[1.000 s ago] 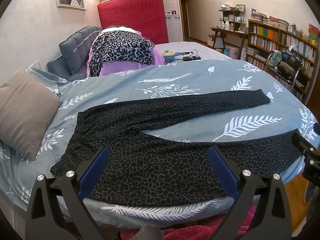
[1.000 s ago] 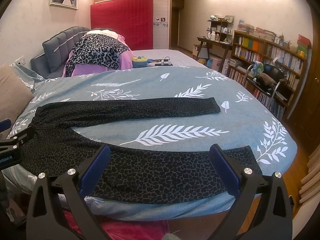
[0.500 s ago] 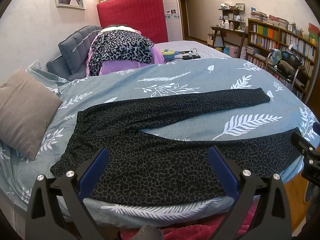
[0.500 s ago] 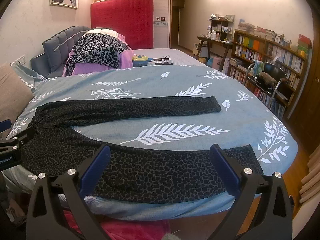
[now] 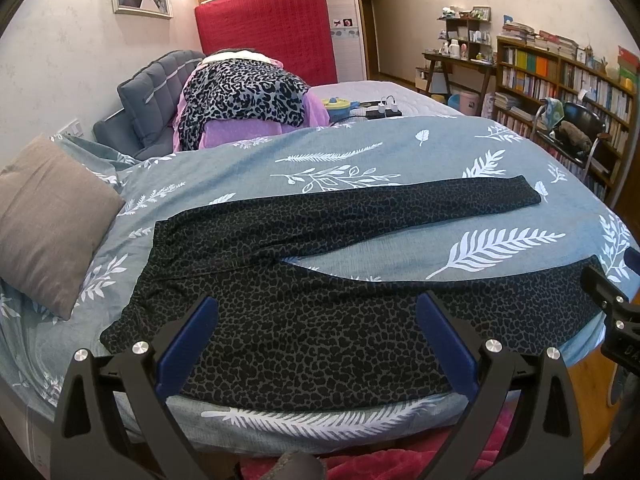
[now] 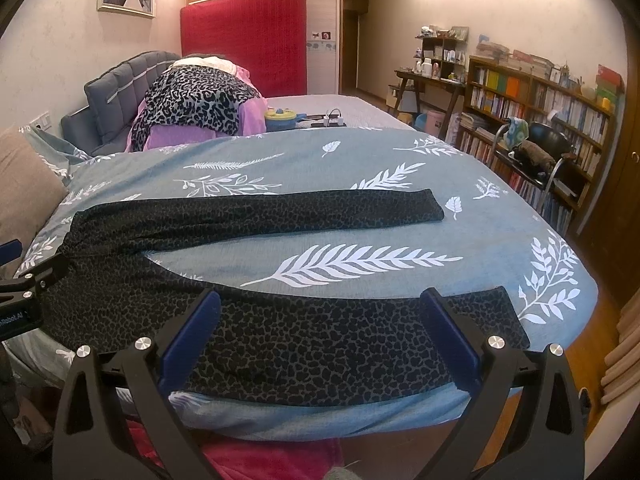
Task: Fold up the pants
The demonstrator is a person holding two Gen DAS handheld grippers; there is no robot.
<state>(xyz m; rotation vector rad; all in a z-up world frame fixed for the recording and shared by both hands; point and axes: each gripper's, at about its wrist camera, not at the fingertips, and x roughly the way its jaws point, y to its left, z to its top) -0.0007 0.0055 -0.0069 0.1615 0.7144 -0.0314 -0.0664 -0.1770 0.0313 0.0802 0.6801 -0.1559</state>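
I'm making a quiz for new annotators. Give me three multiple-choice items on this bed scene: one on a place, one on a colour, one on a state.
1. Where is the pants' waistband?
A. near the brown pillow
B. near the bookshelf
C. off the bed

2. What colour are the gripper pads?
A. red
B. blue
C. white

3. How do the legs lie?
A. stacked
B. rolled
C. spread apart

Answers: 1 A, the waist end faces the pillow. 2 B, blue on both grippers. 3 C, the duvet shows between them.

A home bedroom: a bed (image 5: 400, 152) with padded headboard (image 5: 156, 88) (leaf-print cover), bookshelves (image 6: 536, 108) along the wall.
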